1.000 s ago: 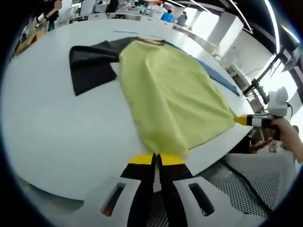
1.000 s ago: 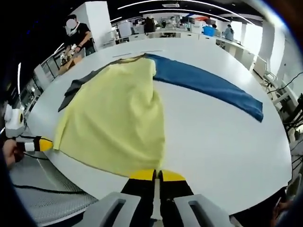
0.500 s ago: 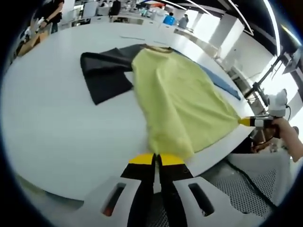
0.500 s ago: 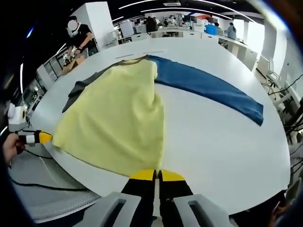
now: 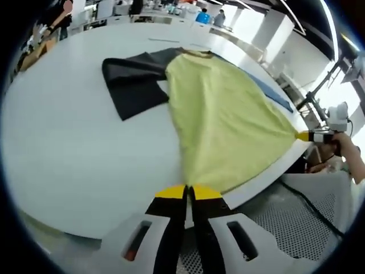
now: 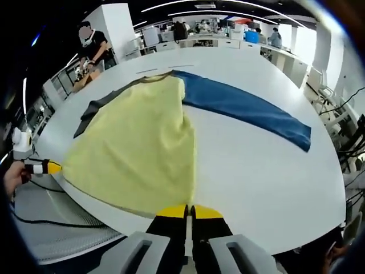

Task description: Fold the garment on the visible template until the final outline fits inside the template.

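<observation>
The garment (image 5: 228, 123) is a pale yellow shirt spread over a large white table (image 5: 68, 148), its collar toward the far edge and its hem pulled to the near edge. Stretched between 2 corners, it forms a broad fan shape with smooth cloth and a few long creases running from collar to hem. A dark grey panel (image 5: 134, 85) lies flat on the table beside and partly under it, sticking out past the shirt's left side in the left gripper view; a long blue strip (image 6: 251, 108) lies on the other side, reaching toward the table's right edge in the right gripper view.

The left tool (image 5: 189, 193) has its yellow-tipped jaws pressed together on one hem corner at the near table edge. The right tool (image 6: 189, 212) is likewise clamped on the other hem corner, just at the near edge. Each tool also appears small in the other's view, held in a hand (image 6: 12, 178) off the table edge, its yellow tip at the shirt's corner.

Compared with 1 second ago, the hem is drawn tighter and sits closer to the near edge, the wrinkled bulge in the cloth has flattened, and more of the dark panel is uncovered.
</observation>
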